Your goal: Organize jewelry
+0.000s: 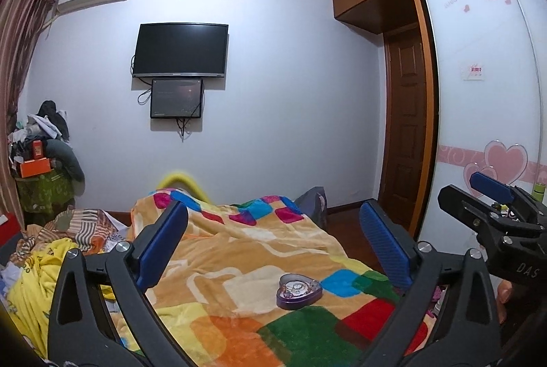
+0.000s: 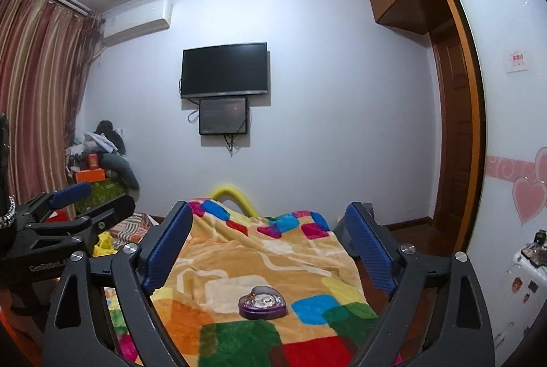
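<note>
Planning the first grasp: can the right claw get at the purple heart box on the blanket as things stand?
Probably yes. The right claw is open, and the heart box lies alone on the blanket ahead, between its fingers, with nothing in the way.

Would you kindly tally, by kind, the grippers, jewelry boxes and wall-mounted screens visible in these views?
Grippers: 2, the left gripper and the right gripper, both open
Jewelry boxes: 1, the purple heart-shaped box on the blanket
Wall screens: 2, the television and the smaller screen beneath
Total: 5

Purple heart-shaped jewelry box (image 1: pixel 299 291) lies closed, flat on blanket (image 1: pixel 239 250).
</note>
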Available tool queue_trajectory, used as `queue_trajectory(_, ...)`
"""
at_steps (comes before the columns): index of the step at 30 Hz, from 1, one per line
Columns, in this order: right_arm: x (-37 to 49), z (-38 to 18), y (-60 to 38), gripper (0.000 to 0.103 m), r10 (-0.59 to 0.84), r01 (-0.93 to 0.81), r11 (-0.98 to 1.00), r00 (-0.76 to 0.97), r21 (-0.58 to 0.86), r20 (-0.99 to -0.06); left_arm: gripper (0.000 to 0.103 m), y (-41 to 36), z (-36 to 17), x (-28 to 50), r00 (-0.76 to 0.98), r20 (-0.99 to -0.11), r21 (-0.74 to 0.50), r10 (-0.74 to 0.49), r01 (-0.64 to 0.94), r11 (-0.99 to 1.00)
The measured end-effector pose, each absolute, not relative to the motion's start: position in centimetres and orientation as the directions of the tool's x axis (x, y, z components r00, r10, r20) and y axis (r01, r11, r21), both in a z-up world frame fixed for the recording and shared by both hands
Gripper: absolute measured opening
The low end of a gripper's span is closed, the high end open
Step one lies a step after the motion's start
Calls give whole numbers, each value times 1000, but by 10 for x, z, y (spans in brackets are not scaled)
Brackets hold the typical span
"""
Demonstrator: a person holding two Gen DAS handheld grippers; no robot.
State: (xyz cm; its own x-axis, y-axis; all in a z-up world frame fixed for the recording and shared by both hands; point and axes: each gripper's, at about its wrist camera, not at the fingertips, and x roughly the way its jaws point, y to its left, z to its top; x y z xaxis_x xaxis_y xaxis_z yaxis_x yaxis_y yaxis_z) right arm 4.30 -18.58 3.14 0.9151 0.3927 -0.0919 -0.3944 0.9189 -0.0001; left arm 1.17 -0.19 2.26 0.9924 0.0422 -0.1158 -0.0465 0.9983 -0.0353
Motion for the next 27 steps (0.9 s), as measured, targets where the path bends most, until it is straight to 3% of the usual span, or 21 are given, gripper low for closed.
queue_trajectory(27, 38, 25, -195, 89, 400, -403, 915, 906, 4, -136, 102, -2, 14, 19, 987, -152, -37, 48, -54, 998)
